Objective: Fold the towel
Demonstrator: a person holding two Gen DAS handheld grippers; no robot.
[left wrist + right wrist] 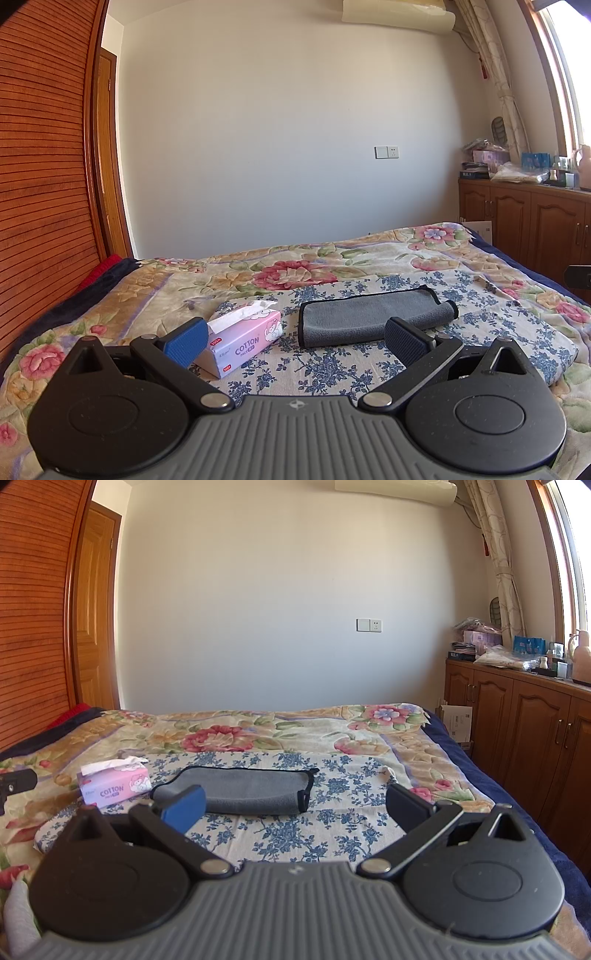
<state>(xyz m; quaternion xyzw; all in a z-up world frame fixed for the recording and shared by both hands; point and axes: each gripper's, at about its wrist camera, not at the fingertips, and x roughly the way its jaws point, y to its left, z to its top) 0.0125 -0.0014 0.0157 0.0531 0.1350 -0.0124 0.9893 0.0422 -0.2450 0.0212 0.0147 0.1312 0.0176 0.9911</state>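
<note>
Right claw (295, 808) gaping, blue pad hiding towel (251, 788) corner.

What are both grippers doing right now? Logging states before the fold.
Left gripper: open, holding nothing, short of the grey towel.
Right gripper: open, holding nothing.

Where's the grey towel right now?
The grey towel lies on the blue-flowered cloth on the bed, just right of the pink tissue box, ahead of both open grippers in each wrist view.
</note>
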